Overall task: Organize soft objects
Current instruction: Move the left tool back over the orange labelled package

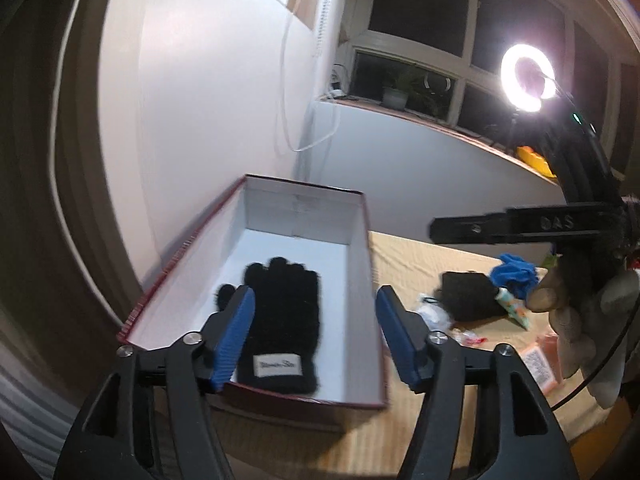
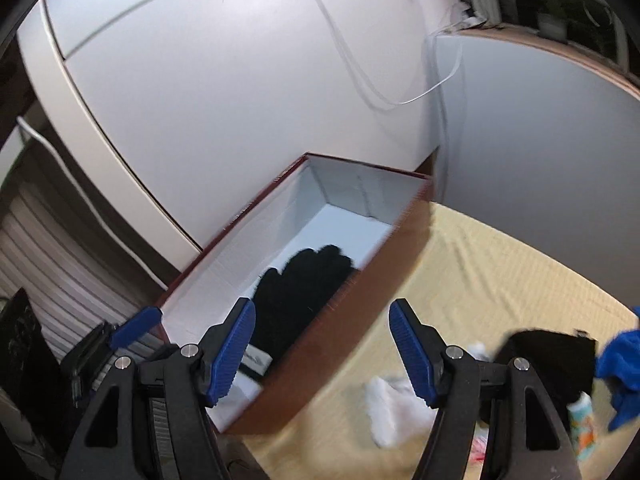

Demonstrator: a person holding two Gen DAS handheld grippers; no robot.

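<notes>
one black glove in one box — left tongs, right tongs both spread, empty

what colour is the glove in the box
Black, with a small white label at the cuff; the left wrist view shows it best.

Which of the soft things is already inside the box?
The black glove, with a white label at its cuff, lies flat in the box. The blue cloth and the others are outside, on the table.

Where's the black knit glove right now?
The black knit glove lies flat inside the red cardboard box, towards its near end, fingertips pointing away; on the left wrist view it sits left of centre.
</notes>
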